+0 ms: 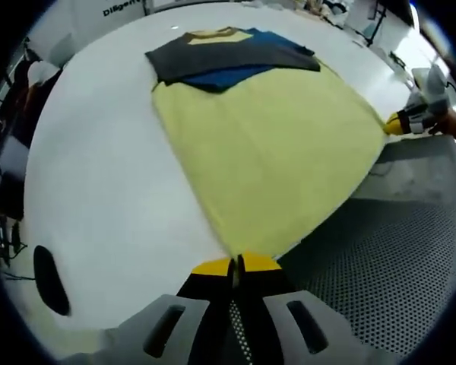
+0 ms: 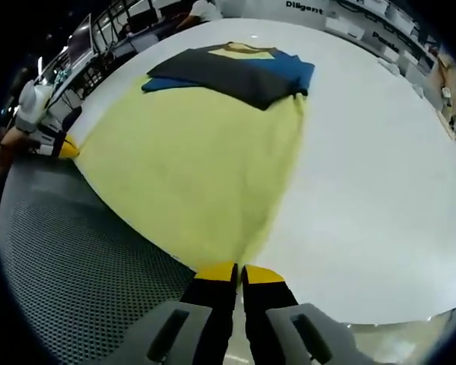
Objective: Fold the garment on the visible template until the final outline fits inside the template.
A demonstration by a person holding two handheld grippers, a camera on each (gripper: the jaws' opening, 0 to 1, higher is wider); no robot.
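A yellow garment (image 1: 273,144) lies spread on the white table (image 1: 106,175), its dark grey and blue sleeves (image 1: 228,59) folded across the chest at the far end. My left gripper (image 1: 236,265) is shut on the near hem corner of the garment. The right gripper (image 1: 401,124) appears at the hem's other corner. In the right gripper view the same garment (image 2: 197,160) runs away from my right gripper (image 2: 239,271), which is shut on its hem corner. The folded sleeves (image 2: 235,72) lie at the far end, and the left gripper (image 2: 61,146) pinches the opposite corner.
A grey perforated surface (image 1: 395,266) lies below the table's near edge, seen again in the right gripper view (image 2: 68,266). Bare white tabletop (image 2: 380,175) flanks the garment. Shelves and clutter (image 2: 106,38) stand beyond the table's far side. A dark oval hole (image 1: 51,280) marks the table.
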